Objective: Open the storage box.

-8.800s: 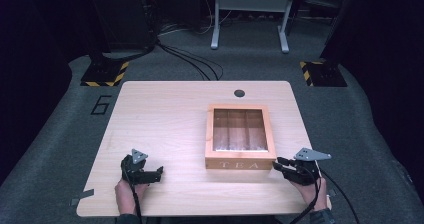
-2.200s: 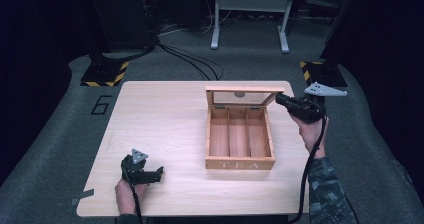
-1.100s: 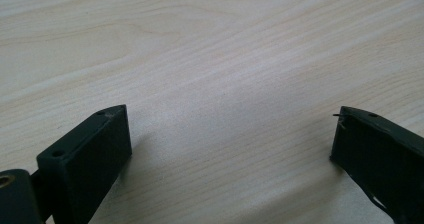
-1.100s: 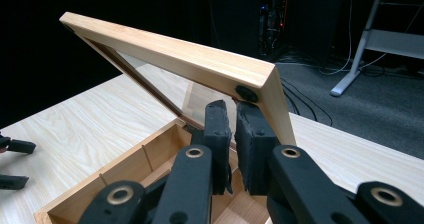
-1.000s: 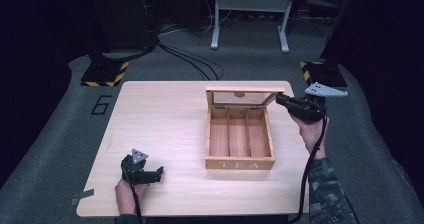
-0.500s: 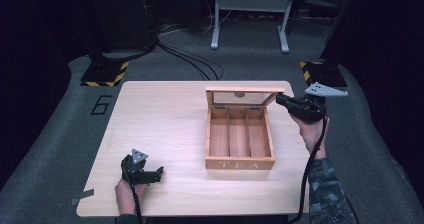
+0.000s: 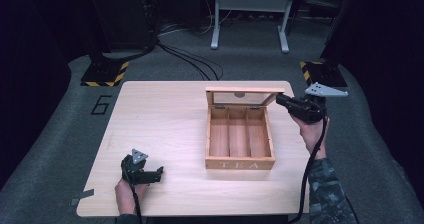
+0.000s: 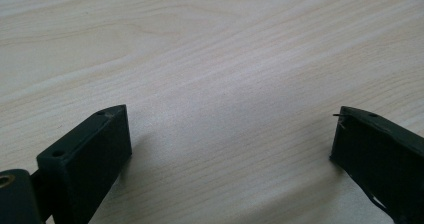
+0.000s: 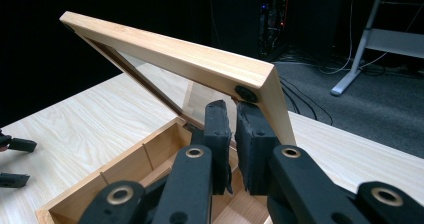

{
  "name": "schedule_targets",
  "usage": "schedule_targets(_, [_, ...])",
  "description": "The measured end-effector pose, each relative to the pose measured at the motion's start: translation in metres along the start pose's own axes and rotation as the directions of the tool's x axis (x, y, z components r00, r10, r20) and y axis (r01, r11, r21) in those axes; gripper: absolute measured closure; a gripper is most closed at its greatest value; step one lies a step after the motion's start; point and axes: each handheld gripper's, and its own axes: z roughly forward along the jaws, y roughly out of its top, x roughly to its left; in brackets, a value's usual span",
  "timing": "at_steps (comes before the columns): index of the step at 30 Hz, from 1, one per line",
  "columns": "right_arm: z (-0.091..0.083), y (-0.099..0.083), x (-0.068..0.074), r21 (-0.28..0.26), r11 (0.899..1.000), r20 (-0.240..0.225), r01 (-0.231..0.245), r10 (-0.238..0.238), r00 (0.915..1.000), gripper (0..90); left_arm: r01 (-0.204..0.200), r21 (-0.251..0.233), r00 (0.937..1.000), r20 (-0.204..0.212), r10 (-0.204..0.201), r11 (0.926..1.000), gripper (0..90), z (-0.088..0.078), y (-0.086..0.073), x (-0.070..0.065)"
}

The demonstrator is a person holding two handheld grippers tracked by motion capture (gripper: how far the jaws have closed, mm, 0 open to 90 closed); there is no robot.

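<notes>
Now right tongs pressed together under raised tea box lid; left tongs spread over table.

The left gripper lies low at about 7 o'clock, jaws wide apart and pointing toward 3 o'clock, the left hand behind it. The right gripper is raised at about 2 o'clock, jaws nearly together, pointing toward 9 o'clock, the right forearm stretched forward
</notes>
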Motion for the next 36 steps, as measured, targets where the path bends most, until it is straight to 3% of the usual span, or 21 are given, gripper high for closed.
schedule_targets(36, [-0.0012, 0.0004, 0.0003, -0.003, 1.0, 0.002, 0.016, -0.016, 0.9999, 83.7, 0.0, 0.0, 1.0, 0.0, 0.0, 1.0, 2.4, 0.0, 0.0, 0.0])
